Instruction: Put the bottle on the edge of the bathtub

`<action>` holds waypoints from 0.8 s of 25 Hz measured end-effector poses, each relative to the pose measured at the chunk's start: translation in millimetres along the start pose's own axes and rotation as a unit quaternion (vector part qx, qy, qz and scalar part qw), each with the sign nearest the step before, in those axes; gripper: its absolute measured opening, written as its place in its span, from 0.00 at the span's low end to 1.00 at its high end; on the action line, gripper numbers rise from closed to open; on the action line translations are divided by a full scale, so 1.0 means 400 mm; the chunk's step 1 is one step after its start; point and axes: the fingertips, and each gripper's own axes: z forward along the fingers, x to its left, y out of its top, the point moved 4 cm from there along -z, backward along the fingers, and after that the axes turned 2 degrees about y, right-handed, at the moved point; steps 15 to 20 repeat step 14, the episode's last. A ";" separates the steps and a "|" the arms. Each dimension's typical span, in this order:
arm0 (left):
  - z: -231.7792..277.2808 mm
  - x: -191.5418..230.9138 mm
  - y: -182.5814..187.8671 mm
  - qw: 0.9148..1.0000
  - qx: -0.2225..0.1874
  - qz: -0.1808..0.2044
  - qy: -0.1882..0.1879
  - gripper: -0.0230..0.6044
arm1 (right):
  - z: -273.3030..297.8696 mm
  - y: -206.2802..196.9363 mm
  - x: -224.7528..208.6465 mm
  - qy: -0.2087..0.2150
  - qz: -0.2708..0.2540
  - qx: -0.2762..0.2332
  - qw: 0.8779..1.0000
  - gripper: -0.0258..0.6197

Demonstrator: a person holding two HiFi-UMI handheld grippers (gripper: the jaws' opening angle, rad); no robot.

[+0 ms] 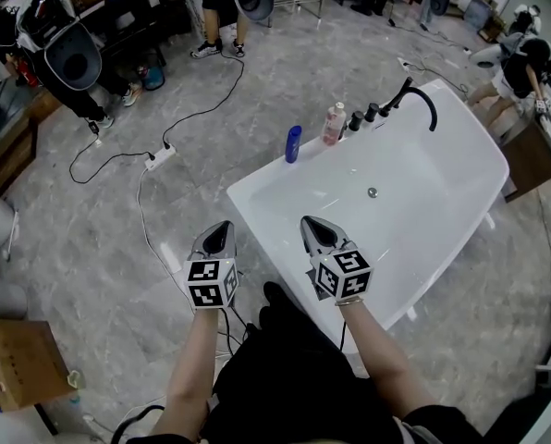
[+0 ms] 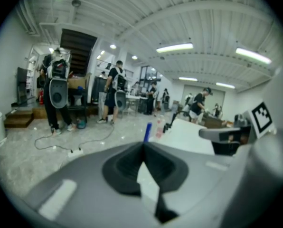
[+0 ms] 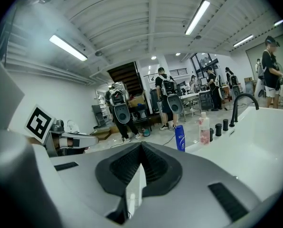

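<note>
A blue bottle (image 1: 293,143) stands upright on the far left rim of the white bathtub (image 1: 257,188), and a pink bottle (image 1: 334,124) stands beside it nearer the black tap (image 1: 420,94). My left gripper (image 1: 222,228) hovers over the tub's near left corner, jaws shut and empty. Level with it to the right, my right gripper (image 1: 308,224) is held over the tub's near end, also shut with nothing in it. Both bottles show ahead in the right gripper view: the blue bottle (image 3: 180,138) and the pink bottle (image 3: 204,128). The left gripper view catches the blue bottle (image 2: 147,132) just past its tips.
Black knobs (image 1: 363,115) sit on the rim by the tap. A white power strip (image 1: 160,158) and black cables (image 1: 202,109) lie on the grey floor left of the tub. People with gear stand at the back (image 1: 58,49). A cardboard box (image 1: 17,363) sits lower left.
</note>
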 end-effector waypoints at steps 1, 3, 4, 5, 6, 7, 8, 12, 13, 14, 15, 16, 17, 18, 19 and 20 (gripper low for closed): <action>-0.003 0.002 0.000 1.000 0.000 -0.001 0.001 0.05 | -0.001 0.000 0.004 0.001 0.000 0.000 1.000 0.04; -0.004 0.001 0.002 1.000 0.000 -0.002 0.001 0.05 | -0.002 0.003 0.007 0.002 -0.001 0.000 1.000 0.04; -0.003 0.000 0.003 1.000 0.000 -0.001 0.001 0.05 | -0.002 0.004 0.007 0.002 -0.001 0.000 1.000 0.04; -0.002 -0.002 0.004 1.000 0.000 -0.001 0.001 0.05 | -0.002 0.004 0.006 0.003 -0.001 0.000 1.000 0.04; -0.001 -0.003 0.003 1.000 0.000 0.000 0.001 0.05 | -0.002 0.003 0.005 0.003 -0.001 0.000 1.000 0.04; 0.000 -0.002 0.001 1.000 0.000 0.000 0.001 0.05 | -0.001 0.001 0.005 0.003 0.000 0.000 1.000 0.04; 0.000 -0.001 -0.001 1.000 0.000 -0.001 0.001 0.05 | -0.001 -0.002 0.005 0.003 0.000 0.000 1.000 0.04; 0.006 0.006 -0.005 1.000 0.003 -0.001 0.000 0.05 | 0.007 -0.003 0.006 0.003 0.002 0.000 1.000 0.04; 0.008 0.007 -0.005 1.000 0.003 -0.001 0.000 0.05 | 0.010 -0.002 0.006 0.003 0.002 0.000 1.000 0.04; 0.009 0.009 -0.005 1.000 0.003 -0.001 -0.001 0.05 | 0.012 -0.001 0.006 0.003 0.001 0.000 1.000 0.04; 0.009 0.009 -0.005 1.000 0.003 -0.001 -0.001 0.05 | 0.012 -0.001 0.006 0.003 0.001 0.000 1.000 0.04; 0.009 0.009 -0.005 1.000 0.003 -0.001 -0.001 0.05 | 0.012 -0.001 0.006 0.003 0.001 0.000 1.000 0.04; 0.009 0.009 -0.005 1.000 0.003 -0.001 -0.001 0.05 | 0.012 -0.001 0.006 0.003 0.001 0.000 1.000 0.04; 0.009 0.009 -0.005 1.000 0.003 -0.001 -0.001 0.05 | 0.012 -0.001 0.006 0.003 0.001 0.000 1.000 0.04; 0.009 0.009 -0.005 1.000 0.003 -0.001 -0.001 0.05 | 0.012 -0.001 0.006 0.003 0.001 0.000 1.000 0.04; 0.009 0.009 -0.005 1.000 0.003 -0.001 -0.001 0.05 | 0.012 -0.001 0.006 0.003 0.001 0.000 1.000 0.04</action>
